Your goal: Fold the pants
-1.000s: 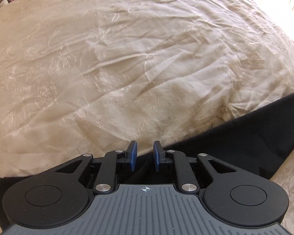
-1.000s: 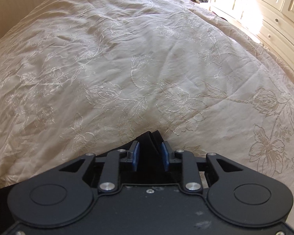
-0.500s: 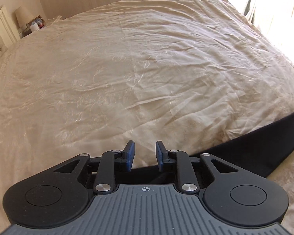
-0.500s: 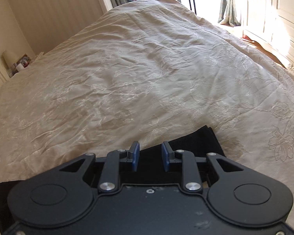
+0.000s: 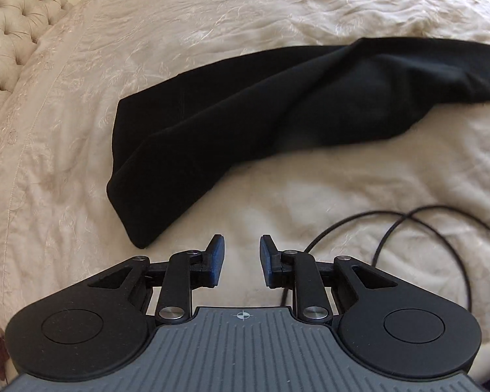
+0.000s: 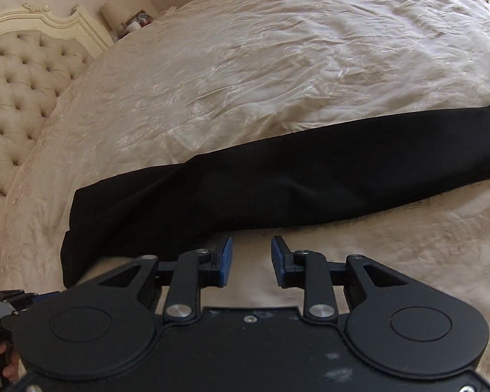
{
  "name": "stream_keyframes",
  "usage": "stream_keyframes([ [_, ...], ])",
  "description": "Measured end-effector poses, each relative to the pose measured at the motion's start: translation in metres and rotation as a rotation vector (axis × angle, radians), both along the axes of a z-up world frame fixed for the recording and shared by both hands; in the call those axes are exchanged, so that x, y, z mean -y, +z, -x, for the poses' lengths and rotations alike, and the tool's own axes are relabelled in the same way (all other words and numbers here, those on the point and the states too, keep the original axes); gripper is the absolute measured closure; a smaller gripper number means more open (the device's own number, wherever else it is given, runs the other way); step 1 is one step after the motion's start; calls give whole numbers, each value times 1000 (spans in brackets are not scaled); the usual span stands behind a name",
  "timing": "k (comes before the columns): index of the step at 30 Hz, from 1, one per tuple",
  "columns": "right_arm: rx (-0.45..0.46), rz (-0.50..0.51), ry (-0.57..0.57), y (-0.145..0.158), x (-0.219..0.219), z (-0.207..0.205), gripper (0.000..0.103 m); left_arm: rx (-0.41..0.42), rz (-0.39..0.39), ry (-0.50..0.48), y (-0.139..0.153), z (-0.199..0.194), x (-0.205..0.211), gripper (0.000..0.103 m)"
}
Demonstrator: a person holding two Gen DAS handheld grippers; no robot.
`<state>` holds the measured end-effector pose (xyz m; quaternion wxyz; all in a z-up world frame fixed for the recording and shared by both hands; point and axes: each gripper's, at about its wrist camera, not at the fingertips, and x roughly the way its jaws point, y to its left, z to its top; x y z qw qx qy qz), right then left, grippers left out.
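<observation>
Both claws gape empty above the bed (image 5: 310,196): the left claw (image 5: 241,258) near the pants' (image 5: 245,114) nearer end, the right claw (image 6: 251,258) just beside their long edge. The pants lie lengthwise, legs stacked. Judging so, a crosswise fold comes next, needing one end pinched.

left gripper (image 5: 241,259): black, grey ribbed top, crosshair | right gripper (image 6: 251,261): black, silver screws, blue-padded fingers (image 6: 226,261)

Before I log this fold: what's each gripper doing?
Left gripper: open, empty, near the black fabric pants.
Right gripper: open, empty.
</observation>
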<state>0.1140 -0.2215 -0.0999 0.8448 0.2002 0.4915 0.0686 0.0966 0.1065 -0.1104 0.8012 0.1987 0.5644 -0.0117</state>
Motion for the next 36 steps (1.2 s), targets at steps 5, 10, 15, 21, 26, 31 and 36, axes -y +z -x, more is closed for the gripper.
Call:
stream_keyframes([
  [5, 8, -4, 49, 10, -67, 4, 73, -3, -16, -63, -19, -6, -39, 80],
  [10, -43, 1, 49, 10, -143, 2, 73, -4, -33, -143, -40, -17, -84, 80],
  [15, -87, 22, 78, -1, -216, -6, 73, -63, 2, -191, -61, -30, -126, 80],
  [21, -160, -2, 129, -29, -281, -26, 73, -58, 72, -183, -65, -49, -157, 79],
  [26, -191, 56, 184, -51, -317, -43, 73, -32, 114, -153, -58, -74, -169, 80],
  [31, -205, 78, 231, -64, -340, -62, 72, 45, 161, -164, -31, -100, -176, 79],
  [36, -169, 100, 220, -61, -347, -88, 72, 103, 156, -193, -22, -139, -175, 79],
])
